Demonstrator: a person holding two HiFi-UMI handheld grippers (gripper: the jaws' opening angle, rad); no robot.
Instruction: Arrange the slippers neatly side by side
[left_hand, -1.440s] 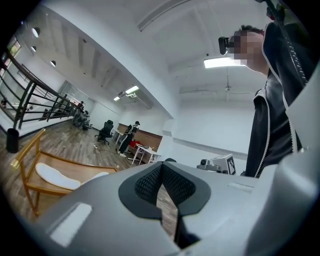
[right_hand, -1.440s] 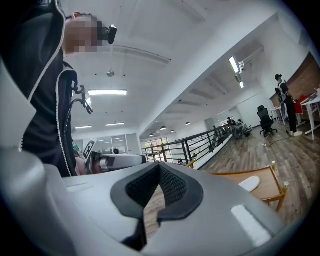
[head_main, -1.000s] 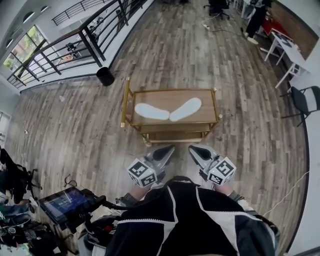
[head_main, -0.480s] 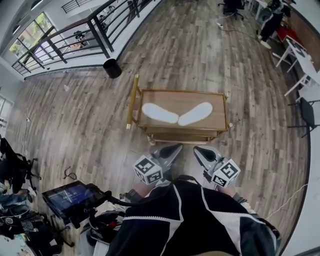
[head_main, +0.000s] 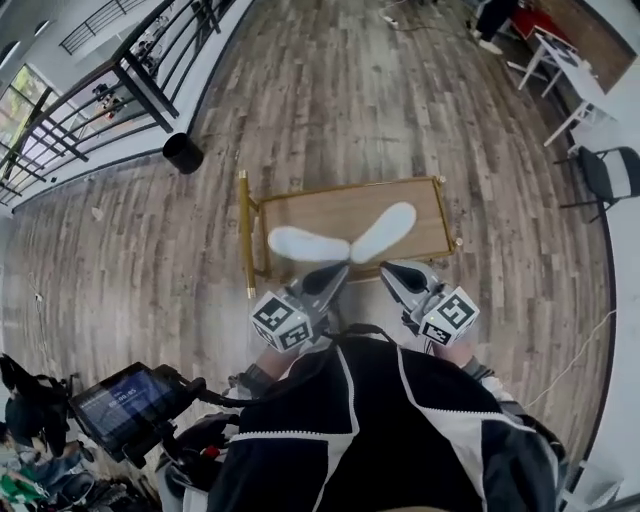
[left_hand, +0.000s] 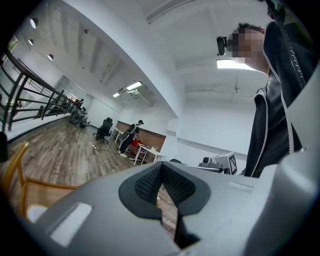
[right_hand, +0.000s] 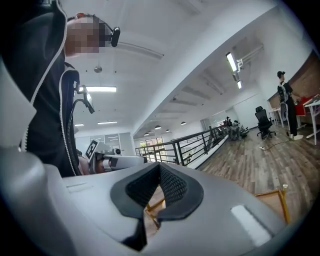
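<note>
Head view: mounted on the person (head_main: 380, 430), facing forward and steeply down from well above the floor (head_main: 120, 250). It takes in the table (head_main: 320, 210) and the rail (head_main: 130, 85).

Left gripper view: rides on the left gripper (head_main: 338, 272) and looks along its jaws, tilted up toward the ceiling (left_hand: 150, 45), with the jaws very near the lens.

Right gripper view: same mounting on the right gripper (head_main: 388, 270), also tilted up.

Shared: each gripper view catches the other gripper and the person's torso. All three views show the table's gold frame, the rail and the floor
</note>
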